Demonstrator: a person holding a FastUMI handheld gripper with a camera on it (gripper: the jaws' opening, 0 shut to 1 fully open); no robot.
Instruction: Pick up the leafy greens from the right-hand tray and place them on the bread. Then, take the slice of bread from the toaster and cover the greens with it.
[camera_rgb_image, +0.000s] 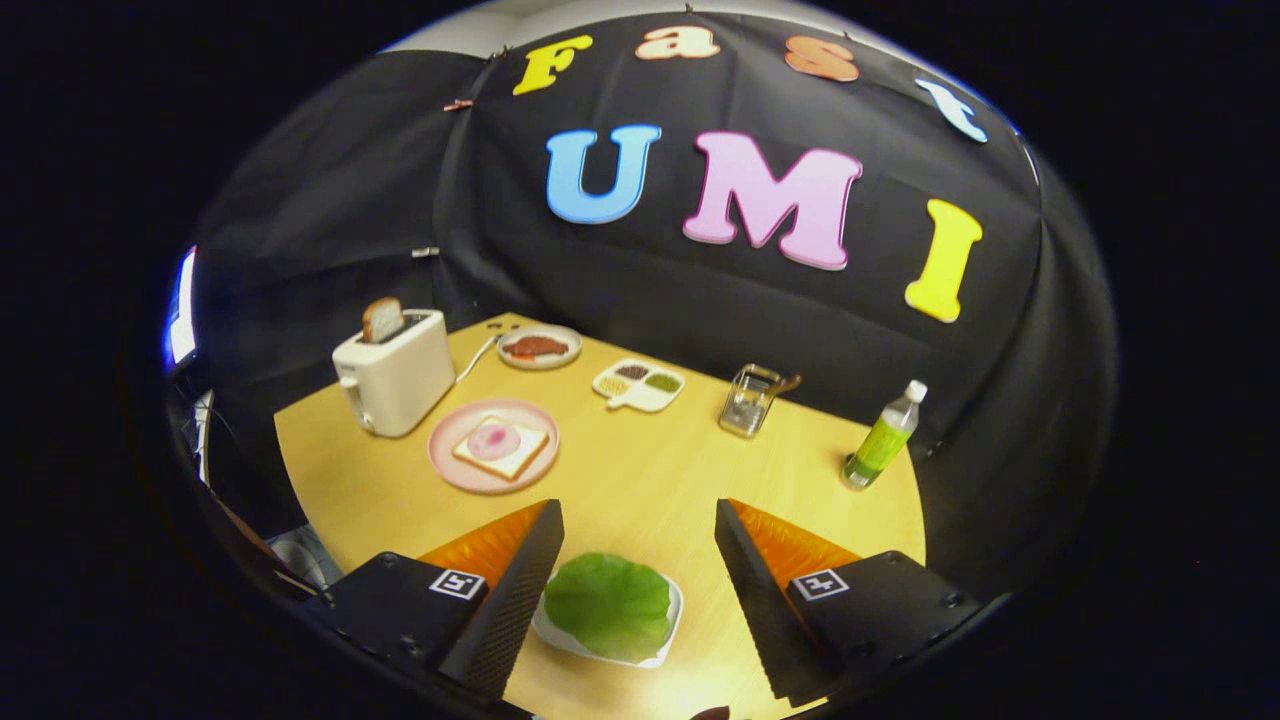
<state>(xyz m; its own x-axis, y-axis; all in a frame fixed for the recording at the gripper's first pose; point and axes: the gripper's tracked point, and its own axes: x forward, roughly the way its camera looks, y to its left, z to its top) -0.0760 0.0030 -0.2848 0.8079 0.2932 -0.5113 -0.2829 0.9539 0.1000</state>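
hand-held gripper: fingers spread wide and released, holding nothing; they straddle the greens, one on either side, above the tray, apparently lined up for a descent and pinch.
fingers: black wedge shapes with ribbed inner pads and orange ridged outer faces; the ribbing looks meant to give grip on a thin, limp leaf.
greens: one broad, flat, crinkled green leaf, soft-looking, lying on the tray between the fingers, not touched as far as can be seen.
tray: small, white, smooth, shallow; it sits on the table at the near edge, right under the gripper, so the leaf is the first thing to reach.
plate: round, pink, glossy; beyond the tray and off to the left of it, just beside the toaster.
bread: square pale slice with a browner crust, flat on the plate, topped with a pink round slice; laid open, ready to receive the leaf.
toaster: cream, boxy, rounded corners; beyond the plate from the tray, cord trailing behind.
toast: brown-crusted slice standing upright in the toaster slot, half out, easy to pinch by its upper edge.
table: pale wood grain, smooth, matte.
stage: my judgement is that the first pick has not begun.
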